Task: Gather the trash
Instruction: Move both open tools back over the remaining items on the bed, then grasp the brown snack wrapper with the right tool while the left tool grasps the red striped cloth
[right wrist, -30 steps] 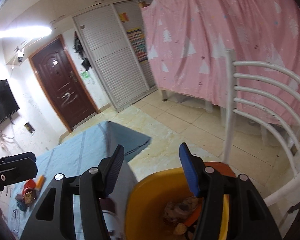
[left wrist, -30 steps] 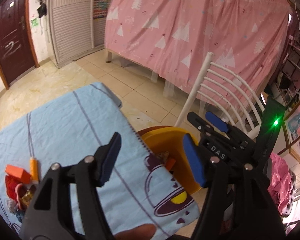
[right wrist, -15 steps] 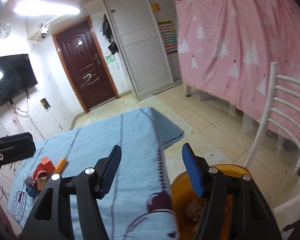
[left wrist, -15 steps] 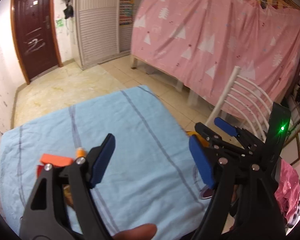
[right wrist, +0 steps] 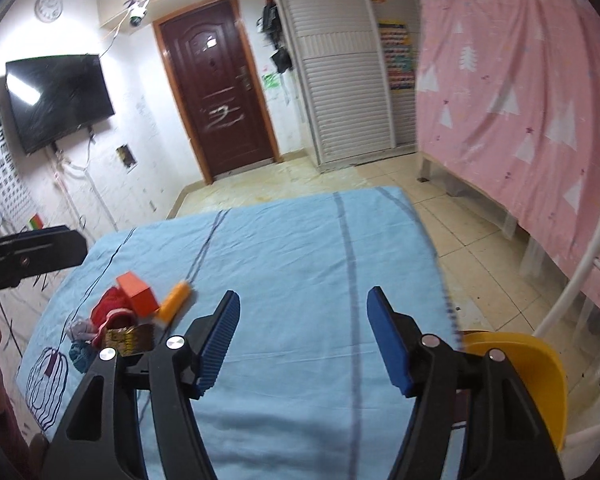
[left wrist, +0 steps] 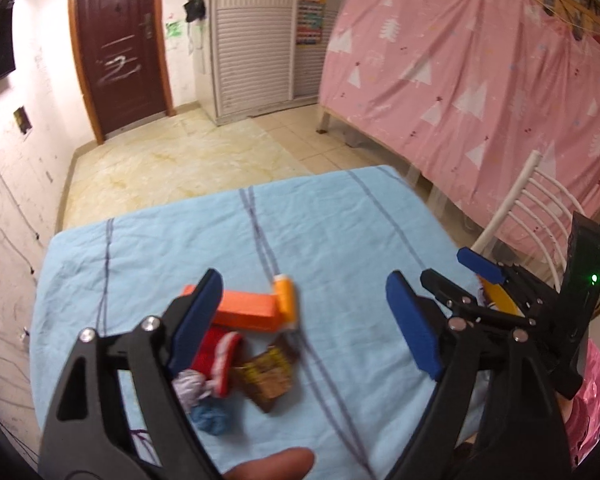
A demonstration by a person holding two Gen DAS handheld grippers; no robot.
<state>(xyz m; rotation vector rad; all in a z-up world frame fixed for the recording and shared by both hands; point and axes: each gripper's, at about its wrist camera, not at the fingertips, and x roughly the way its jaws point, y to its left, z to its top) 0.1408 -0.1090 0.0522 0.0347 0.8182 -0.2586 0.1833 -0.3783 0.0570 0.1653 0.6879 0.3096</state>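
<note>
Over the trash pile, left gripper jaws spread empty.

Both wrist cams angled down over blue cloth, shared trash pile

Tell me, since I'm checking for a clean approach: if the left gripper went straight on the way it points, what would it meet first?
Probably the blue sheet, just right of the orange tube. The left gripper is open, its jaws just widened with nothing between them. Depth is hard to judge.
</note>
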